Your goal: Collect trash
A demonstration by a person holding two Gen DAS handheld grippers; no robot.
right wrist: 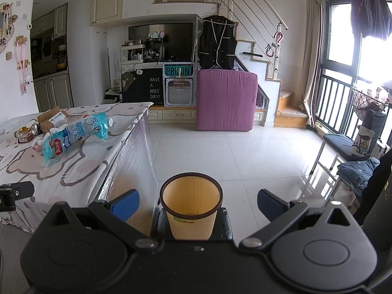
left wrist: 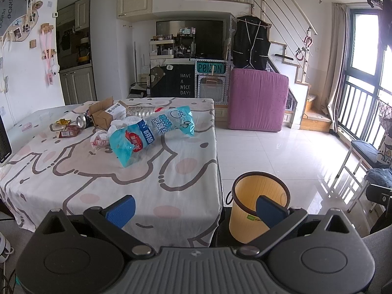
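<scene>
Both of my claws hang with their blue pads spread wide apart and nothing between them. My left gripper (left wrist: pixel 196 210) faces the near edge of the table (left wrist: pixel 171 183), which is draped in a cloth printed with pink cartoon shapes; my right gripper (right wrist: pixel 197 204) points at the yellow wastebasket (right wrist: pixel 191 210), which stands upright on a dark base on the white tiled floor, just beside the table's corner. The basket looks bare inside as far as I can see.

The trash lies in a cluster toward the table's far left: a crumpled blue plastic bag (left wrist: pixel 149 132) nearest the middle, a clear plastic bottle (left wrist: pixel 142 111) lying on its side behind it, an open cardboard box (left wrist: pixel 105 114), a tipped drink can (left wrist: pixel 82 121), a wad of white paper (left wrist: pixel 99 139) and a small dark red packet (left wrist: pixel 69 131). All of it rests on the cloth, well apart from the basket.
</scene>
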